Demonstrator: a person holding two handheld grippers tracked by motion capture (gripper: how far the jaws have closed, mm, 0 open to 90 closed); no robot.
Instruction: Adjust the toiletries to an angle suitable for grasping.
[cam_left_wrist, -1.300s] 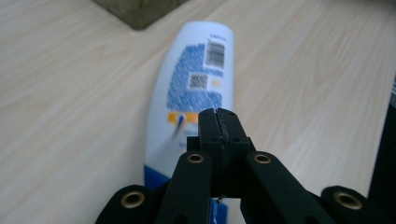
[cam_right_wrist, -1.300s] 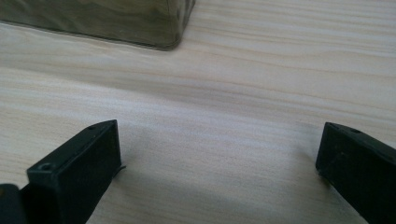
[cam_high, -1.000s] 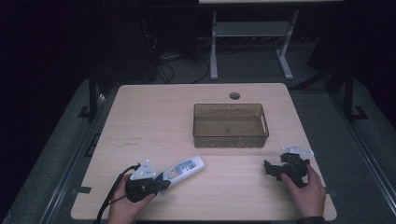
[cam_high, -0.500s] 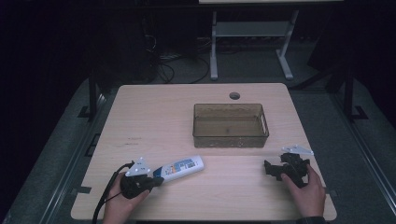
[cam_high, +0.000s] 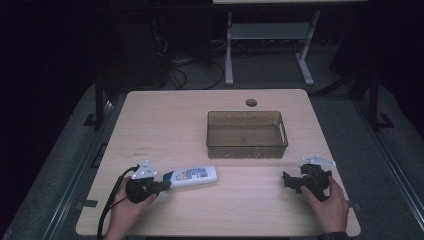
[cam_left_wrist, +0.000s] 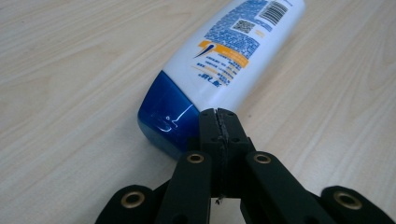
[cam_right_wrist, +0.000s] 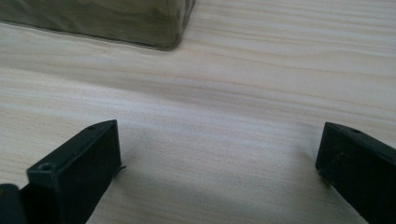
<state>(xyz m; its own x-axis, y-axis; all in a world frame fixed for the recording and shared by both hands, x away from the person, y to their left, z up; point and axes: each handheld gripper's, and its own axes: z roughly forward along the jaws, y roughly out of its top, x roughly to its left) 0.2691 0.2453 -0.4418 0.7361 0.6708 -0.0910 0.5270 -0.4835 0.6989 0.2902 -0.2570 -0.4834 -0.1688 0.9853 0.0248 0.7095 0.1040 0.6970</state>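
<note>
Your left gripper (cam_high: 162, 185) sits low on the near left part of the table (cam_high: 165, 125), held in your left hand (cam_high: 125, 212). Its two black jaws are pressed flat together with nothing between them, as the left gripper view (cam_left_wrist: 219, 122) shows plainly. Right in front of those closed tips lies a bottle (cam_high: 192, 176) on its side, white-bodied with a blue cap (cam_left_wrist: 166, 119). The cap end points toward your tool and the tips are just beside it, at the edge where the blue meets the white; whether they touch it cannot be told. The bottle's printed label (cam_left_wrist: 233, 44) faces up, and its body runs away from the gripper, up and to the right in that view.

Your right gripper (cam_high: 292, 181) rests near the right front of the table, in your right hand (cam_high: 327, 205). Its jaws stand wide apart and hold nothing; in the right gripper view (cam_right_wrist: 219, 154) bare wood lies between them. Ahead of that tool and off to its left is the corner of a brownish see-through bin (cam_right_wrist: 116, 21). From above, the bin (cam_high: 247, 149) stands on the table beyond both grippers, nearer the right one, and well apart from the bottle.
</note>
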